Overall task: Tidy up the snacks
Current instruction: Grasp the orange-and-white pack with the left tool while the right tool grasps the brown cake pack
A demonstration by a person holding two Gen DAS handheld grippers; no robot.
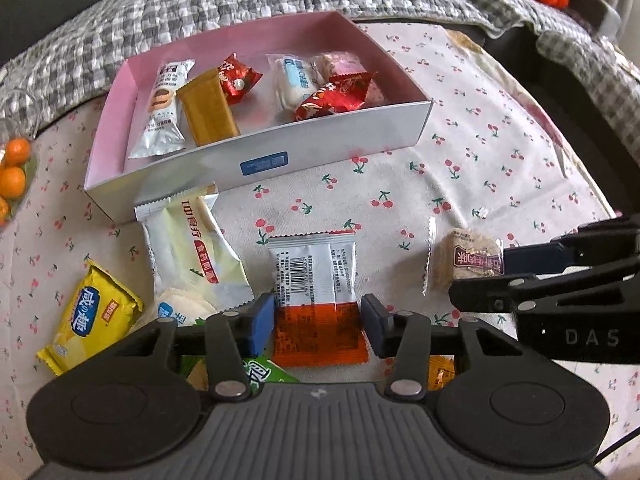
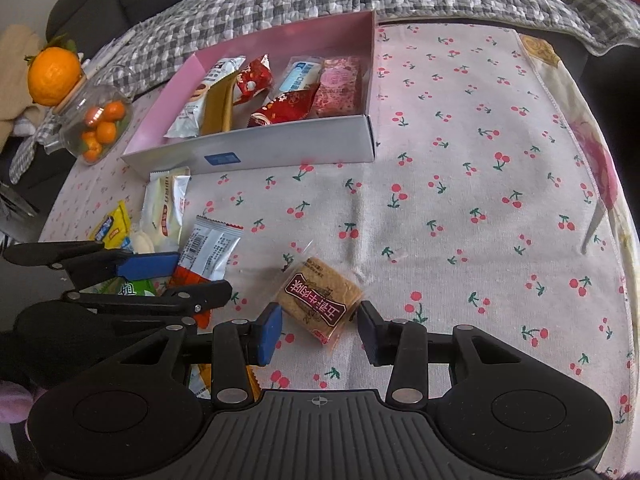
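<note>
The bench (image 2: 460,184), covered with a cherry-print cloth, carries a pink-lined box (image 1: 256,160) that already holds several snacks. In front of the box more packets lie loose on the cloth.

The left tongs (image 1: 318,322) are spread, with the white and orange packet (image 1: 316,296) lying flat between the two fingers. The right tongs (image 2: 318,334) are also spread, around the brown biscuit packet (image 2: 320,300), which lies tilted to them. Neither packet looks pinched yet.

The main risk is probably the closeness of the two tools: in the right wrist view the left tongs are just beside the biscuit packet, so lifting both together could make them collide. The flat, slippery wrappers may also slide out or only crumple when pinched. The cloth could be caught by a finger that goes too low. The cream packet (image 1: 192,248) leans against the box wall and could be pushed away.
</note>
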